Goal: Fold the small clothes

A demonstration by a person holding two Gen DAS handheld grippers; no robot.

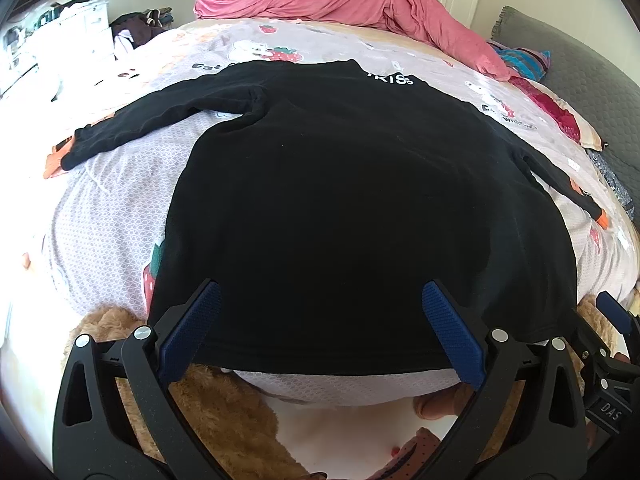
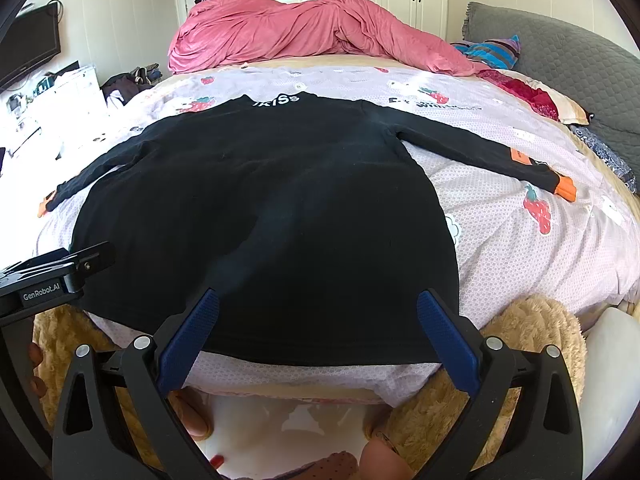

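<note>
Left wrist view has the black top (image 1: 360, 200) flat on the bed (image 1: 112, 208), left hand-held gripper (image 1: 320, 300) spread wide over its hem. Right wrist view shows the right hand-held gripper (image 2: 318, 308) equally wide, plus an orange cuff (image 2: 566, 189) way clearer

A black long-sleeved top (image 1: 340, 184) lies flat on the strawberry-print bedsheet (image 1: 116, 208), sleeves spread; the left gripper (image 1: 320, 300) hovers wide apart over its hem.

Both wrist views low over shirt (image 1: 340, 200)
</note>
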